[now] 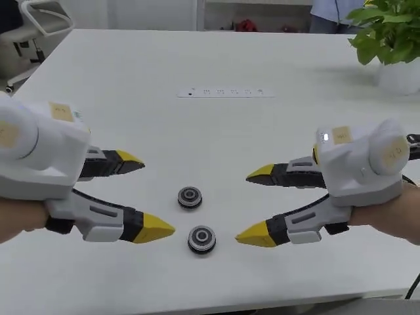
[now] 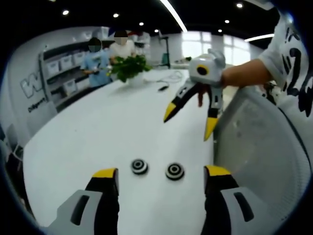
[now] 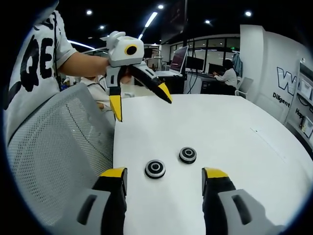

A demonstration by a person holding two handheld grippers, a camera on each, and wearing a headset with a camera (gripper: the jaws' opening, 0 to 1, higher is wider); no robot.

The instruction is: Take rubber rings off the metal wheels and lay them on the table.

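Two small metal wheels with black rubber rings lie flat on the white table: the farther wheel [image 1: 189, 197] [image 2: 139, 166] [image 3: 188, 154] and the nearer wheel [image 1: 201, 239] [image 2: 174, 171] [image 3: 155, 169]. My left gripper [image 1: 152, 195] [image 2: 161, 173] [image 3: 141, 103] hovers open to their left, its yellow-tipped fingers spread wide. My right gripper [image 1: 256, 205] [image 3: 164, 174] [image 2: 190, 122] hovers open to their right, facing the left one. Neither touches a wheel, and the wheels sit between the two grippers.
A flush power strip [image 1: 225, 92] runs across the table's middle. A potted plant [image 1: 390, 41] [image 2: 129, 68] stands at the far right corner. The table's near edge [image 1: 262, 303] is close below the wheels. A mesh chair back [image 3: 54, 152] [image 2: 264, 147] and other people are nearby.
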